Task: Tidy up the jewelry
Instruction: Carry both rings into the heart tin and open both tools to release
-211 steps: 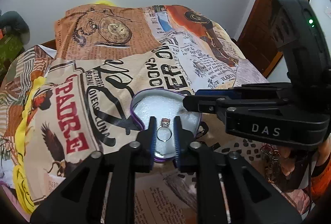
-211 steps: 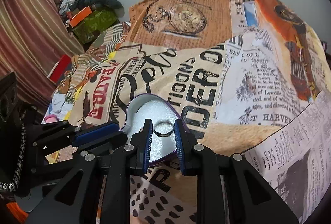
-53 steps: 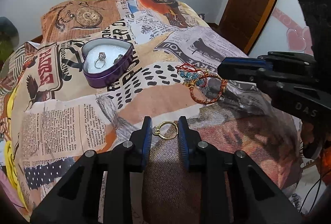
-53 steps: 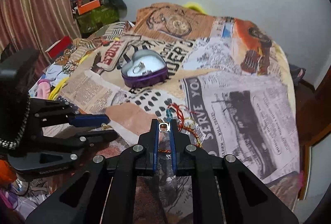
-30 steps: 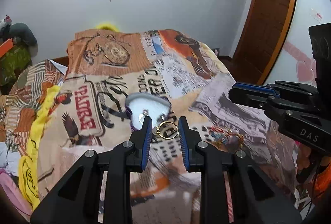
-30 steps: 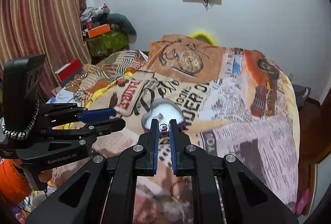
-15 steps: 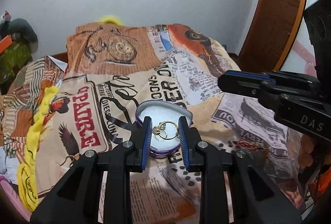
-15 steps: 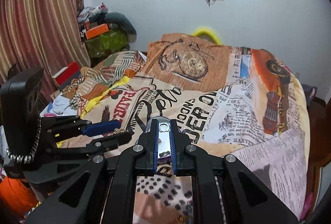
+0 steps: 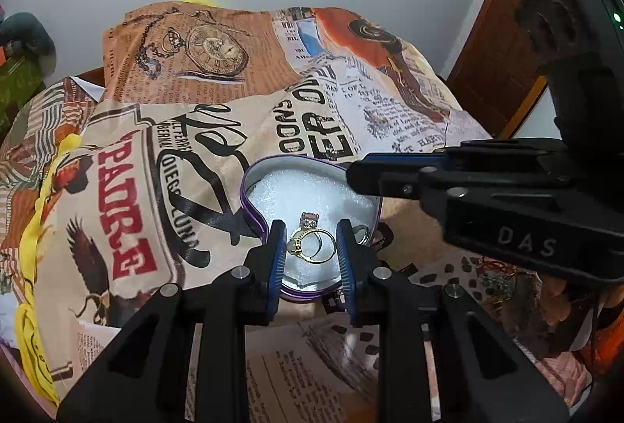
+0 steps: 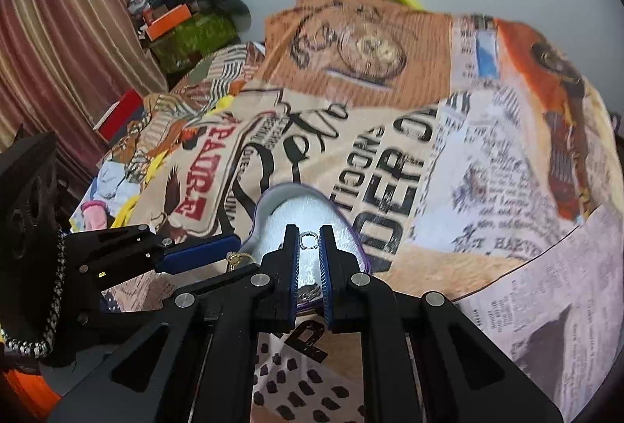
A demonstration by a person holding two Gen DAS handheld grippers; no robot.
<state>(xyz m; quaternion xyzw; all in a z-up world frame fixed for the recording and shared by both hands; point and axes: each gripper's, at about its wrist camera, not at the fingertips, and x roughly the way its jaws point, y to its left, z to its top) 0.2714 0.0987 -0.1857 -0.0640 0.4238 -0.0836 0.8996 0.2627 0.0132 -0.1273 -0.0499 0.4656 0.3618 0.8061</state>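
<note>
A purple heart-shaped tin (image 9: pixel 249 185) with white foam lining lies on the printed bedspread; it also shows in the right wrist view (image 10: pixel 269 200). My left gripper (image 9: pixel 312 247) is shut on a gold ring (image 9: pixel 316 247) and holds it just over the tin's near part. A stone-set ring (image 9: pixel 309 220) and a silver ring (image 9: pixel 362 231) lie in the tin. My right gripper (image 10: pixel 309 239) is shut on a small silver ring (image 10: pixel 309 240) over the tin, to the right of the left gripper (image 10: pixel 234 259).
The bedspread (image 9: pixel 195 134) covers the whole bed. A red and gold bracelet pile (image 9: pixel 491 278) lies at the right, under the right gripper body. A wooden door (image 9: pixel 503 44) stands at the right; boxes and clothes (image 10: pixel 179 25) and a curtain are at the left.
Both grippers have come down and forward to the tin, each still holding its ring. The tin now fills the space just beyond both sets of fingertips.
</note>
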